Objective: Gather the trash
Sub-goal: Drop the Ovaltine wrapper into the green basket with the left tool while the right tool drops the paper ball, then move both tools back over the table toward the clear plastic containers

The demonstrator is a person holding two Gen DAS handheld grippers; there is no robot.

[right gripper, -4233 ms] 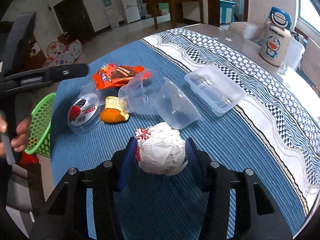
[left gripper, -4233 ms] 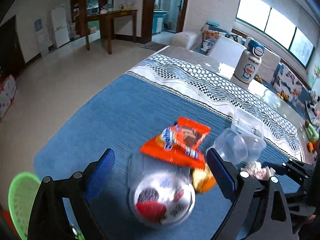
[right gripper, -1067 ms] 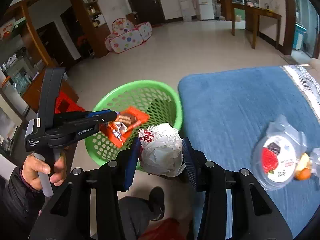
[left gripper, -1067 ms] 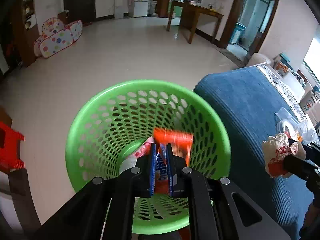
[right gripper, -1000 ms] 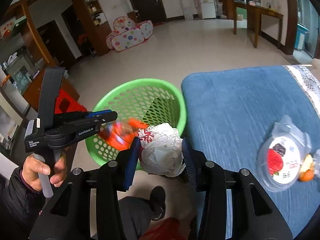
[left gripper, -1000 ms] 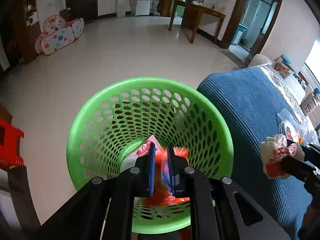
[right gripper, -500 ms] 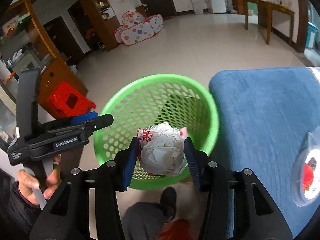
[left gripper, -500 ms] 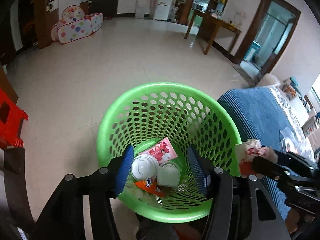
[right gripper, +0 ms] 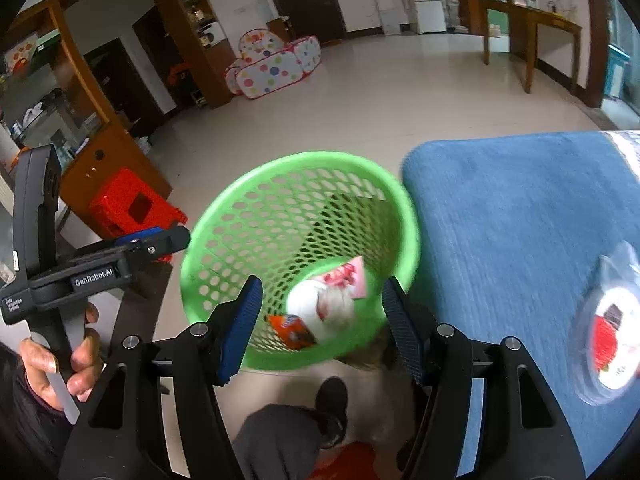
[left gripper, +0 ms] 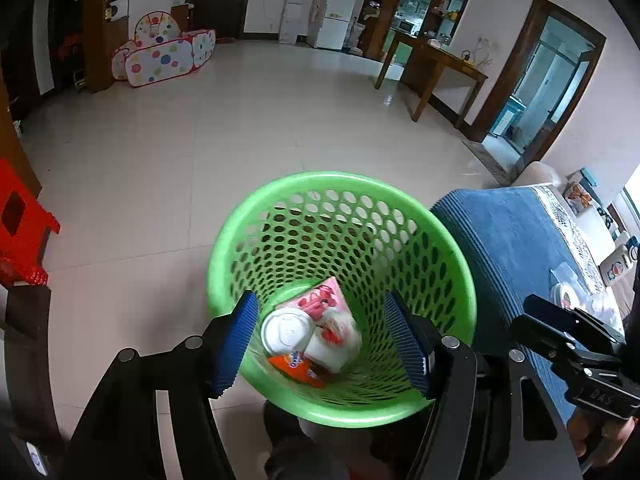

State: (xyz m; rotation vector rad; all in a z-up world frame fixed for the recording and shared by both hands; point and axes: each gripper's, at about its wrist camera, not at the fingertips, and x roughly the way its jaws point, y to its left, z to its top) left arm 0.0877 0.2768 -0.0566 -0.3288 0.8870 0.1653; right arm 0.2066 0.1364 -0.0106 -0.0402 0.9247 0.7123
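Note:
A green perforated basket (left gripper: 280,240) stands on the floor beside the blue-covered table. In it lie an orange snack wrapper (left gripper: 296,366), a pink packet (left gripper: 324,300), a white round lid (left gripper: 286,332) and a blurred crumpled paper ball (left gripper: 340,328). My left gripper (left gripper: 320,320) hangs over the basket, jaws opening, nothing between them. My right gripper (right gripper: 322,320) also hangs above the basket (right gripper: 240,216), jaws opening and empty, with the paper ball (right gripper: 336,304) below them in the basket beside the orange wrapper (right gripper: 290,328). The left gripper (right gripper: 160,244) shows at the basket's left.
The blue tablecloth (right gripper: 520,220) fills the right side, with a clear lidded cup with a red label (right gripper: 612,332) on it. A red stool (right gripper: 128,204) stands left of the basket. The person's shoe (right gripper: 332,400) is just below the basket. A wooden table (left gripper: 432,64) stands far back.
The left gripper opened and the orange wrapper dropped into the basket. The right gripper moved over the basket, opened, and the paper ball fell in.

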